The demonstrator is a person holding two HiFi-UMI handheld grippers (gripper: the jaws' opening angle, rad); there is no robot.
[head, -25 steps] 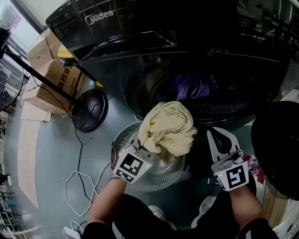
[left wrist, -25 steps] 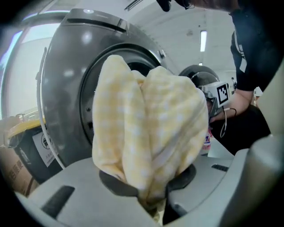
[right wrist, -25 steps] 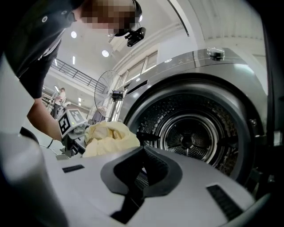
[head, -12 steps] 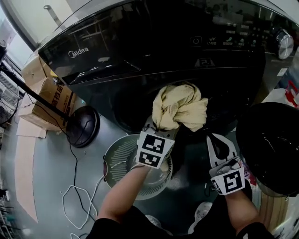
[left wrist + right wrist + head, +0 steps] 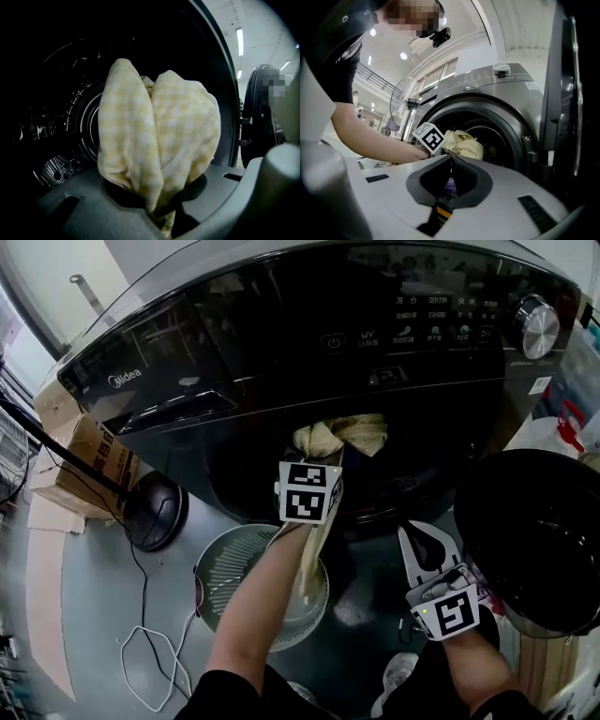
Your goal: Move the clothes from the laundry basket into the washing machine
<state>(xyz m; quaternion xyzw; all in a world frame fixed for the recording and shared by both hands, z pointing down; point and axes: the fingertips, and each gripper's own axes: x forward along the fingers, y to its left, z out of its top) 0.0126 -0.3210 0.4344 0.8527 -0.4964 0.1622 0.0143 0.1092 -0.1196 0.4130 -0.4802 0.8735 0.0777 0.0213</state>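
Note:
My left gripper (image 5: 317, 465) is shut on a pale yellow checked cloth (image 5: 342, 435) and holds it in the mouth of the black front-loading washing machine (image 5: 375, 343). In the left gripper view the cloth (image 5: 159, 140) bulges up from the jaws (image 5: 157, 213) in front of the dark steel drum (image 5: 61, 122). A tail of it hangs down along my forearm. The round white laundry basket (image 5: 234, 568) stands on the floor below the arm. My right gripper (image 5: 411, 533) hangs shut and empty to the right, short of the opening, and its view shows the cloth (image 5: 464, 143) in the drum mouth.
The washer's round door (image 5: 539, 540) stands open at the right, close beside my right gripper. Cardboard boxes (image 5: 89, 460) and a fan's black base (image 5: 155, 512) are at the left. A white cable (image 5: 155, 662) lies on the grey floor.
My left gripper has carried the yellow cloth from above the basket up and forward into the washer's opening. The right gripper has drifted slightly and stays shut.

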